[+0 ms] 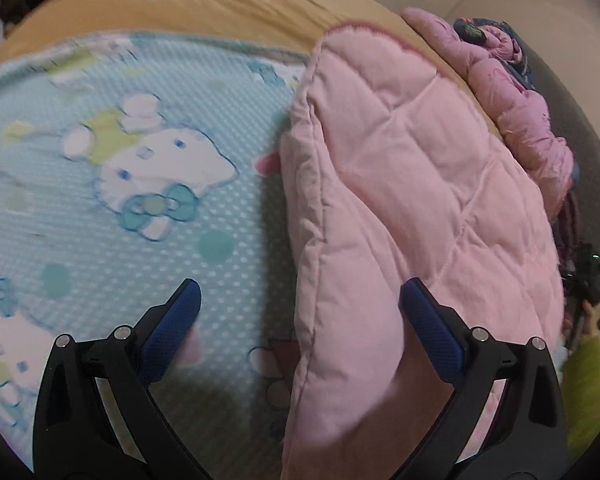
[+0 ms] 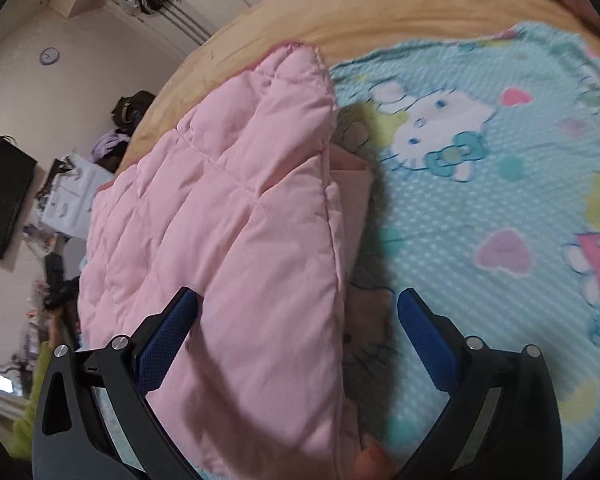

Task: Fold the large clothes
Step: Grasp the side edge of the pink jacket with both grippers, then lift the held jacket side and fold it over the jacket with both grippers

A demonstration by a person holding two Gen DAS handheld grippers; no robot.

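A pink quilted garment [image 1: 412, 184] lies folded on a light blue cartoon-cat blanket [image 1: 100, 160] on the bed. In the left wrist view it fills the right half; my left gripper [image 1: 300, 300] is open, its jaws astride the garment's left folded edge, apart from it. In the right wrist view the same garment [image 2: 228, 216] lies at the left, on the blanket [image 2: 500, 200]. My right gripper [image 2: 292, 304] is open, its jaws astride the garment's right edge, with nothing held. A thinner pink layer [image 2: 352, 168] sticks out beneath the top fold.
A tan sheet [image 1: 180, 0] covers the bed beyond the blanket. Another pink puffy garment [image 1: 512, 92] lies bunched at the far right bed edge. A dark monitor [image 2: 4, 204], a wall clock [image 2: 49, 56] and cluttered furniture stand beside the bed.
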